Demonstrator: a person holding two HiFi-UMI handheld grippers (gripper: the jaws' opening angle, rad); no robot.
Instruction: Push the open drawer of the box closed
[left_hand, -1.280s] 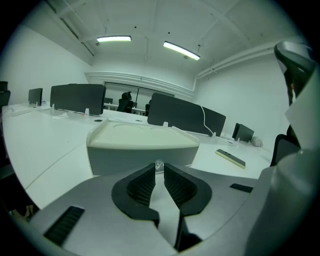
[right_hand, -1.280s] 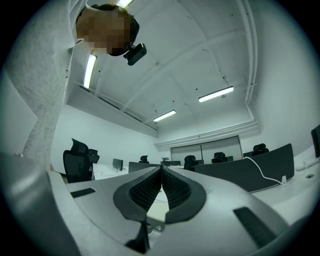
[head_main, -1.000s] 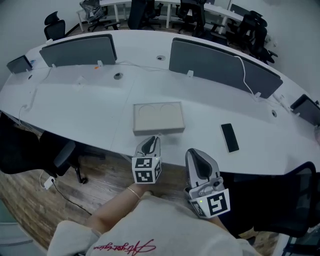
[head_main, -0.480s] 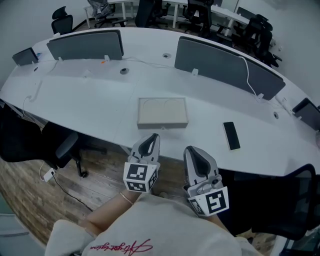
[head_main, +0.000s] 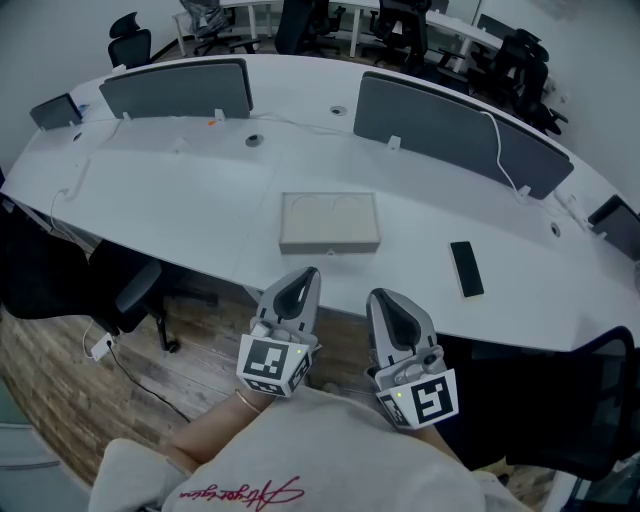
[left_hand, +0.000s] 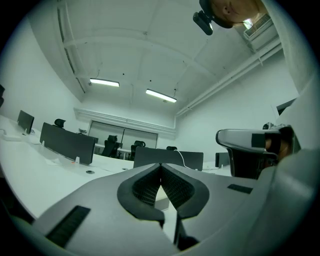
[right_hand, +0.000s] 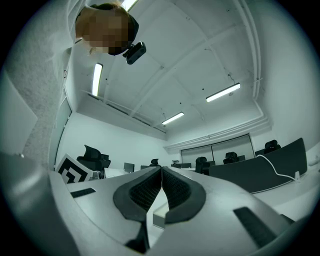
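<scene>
matt beige box, smooth white table

You had the box just above frame centre, lying flat on the white desk, long side toward the bottom edge, slightly skewed. Flat, beige, rectangular; two shallow round recesses in its top. Near side read flush; whether the drawer sat fully home, unclear.

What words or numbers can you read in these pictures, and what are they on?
No text here reads clearly.
On the shirt: red cursive writing, too loopy and cut off to read.
On the left hand-held gripper and the right hand-held gripper: black-and-white square patterns on their cubes, not letters.
On the box and the phone: no writing shows.
</scene>
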